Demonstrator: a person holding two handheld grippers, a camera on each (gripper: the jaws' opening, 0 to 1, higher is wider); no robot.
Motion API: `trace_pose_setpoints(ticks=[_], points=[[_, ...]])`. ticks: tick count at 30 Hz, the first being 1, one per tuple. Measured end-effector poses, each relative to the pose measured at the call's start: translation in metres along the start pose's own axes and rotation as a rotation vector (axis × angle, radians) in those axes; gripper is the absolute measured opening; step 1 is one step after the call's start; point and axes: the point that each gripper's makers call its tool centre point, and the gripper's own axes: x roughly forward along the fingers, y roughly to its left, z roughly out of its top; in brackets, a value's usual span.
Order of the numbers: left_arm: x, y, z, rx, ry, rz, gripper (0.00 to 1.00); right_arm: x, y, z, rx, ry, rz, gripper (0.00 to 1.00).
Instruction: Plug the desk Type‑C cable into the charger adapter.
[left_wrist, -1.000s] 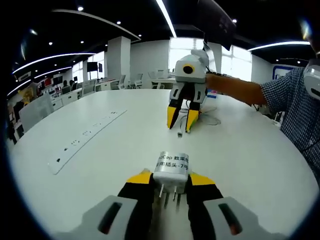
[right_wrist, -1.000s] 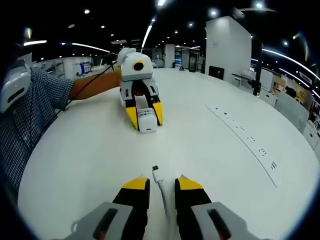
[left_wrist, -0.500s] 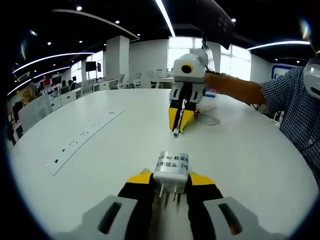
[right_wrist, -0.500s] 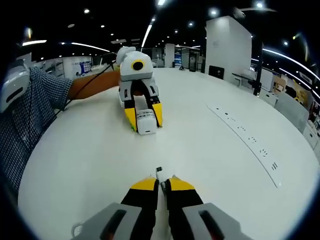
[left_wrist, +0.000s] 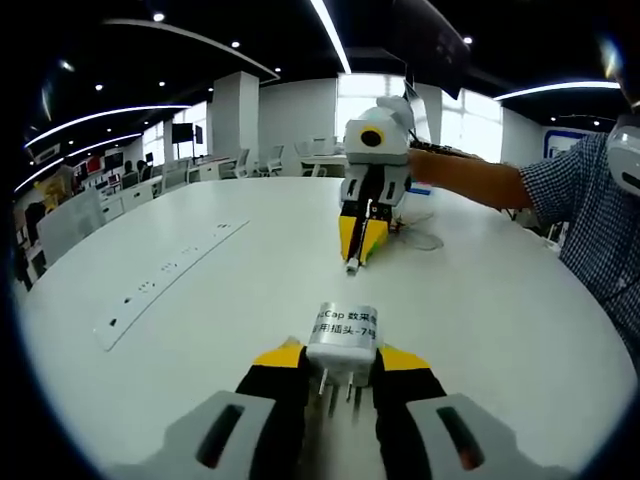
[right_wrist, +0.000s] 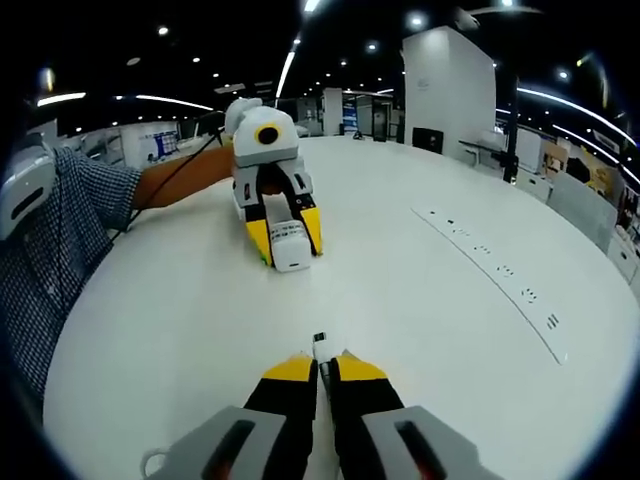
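- Left gripper (left_wrist: 340, 372): jaws clamped on the white charger adapter (left_wrist: 342, 335), prongs pointing back toward the camera, printed label facing up. Adapter sits low over the white table (left_wrist: 200, 330).
- Same pair seen from the right gripper view: left gripper (right_wrist: 284, 237), adapter (right_wrist: 288, 243) between its yellow tips.
- Right gripper (right_wrist: 317, 368): jaws pinched nearly together on the Type-C cable (right_wrist: 319, 342); plug tip pokes out just past the fingertips.
- From the left gripper view, right gripper (left_wrist: 358, 243) stands tip-down near the table, cable plug (left_wrist: 351, 266) at its tips, cable looping on the table behind.
- Plug and adapter well apart, not mated.
- Recessed power strip (right_wrist: 497, 270) runs along the table, off to the side.
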Motion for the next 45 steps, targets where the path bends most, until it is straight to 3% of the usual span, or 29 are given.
trace_pose_setpoints(ticks=[15,21,32,45], points=[[-0.004,-0.01,0.001,0.012,0.004,-0.006,0.26,0.001,0.003,0.003,0.0,0.012,-0.006,0.07],[-0.006,0.007,0.0,0.016,0.021,-0.009,0.26,0.002,0.005,0.005,0.002,0.01,0.001,0.07],[-0.007,0.008,-0.001,0.017,0.032,-0.004,0.26,0.002,0.012,0.013,0.01,0.006,0.021,0.07],[-0.003,0.012,-0.001,0.02,0.034,-0.011,0.26,0.01,0.022,0.022,0.102,0.002,0.089,0.07]])
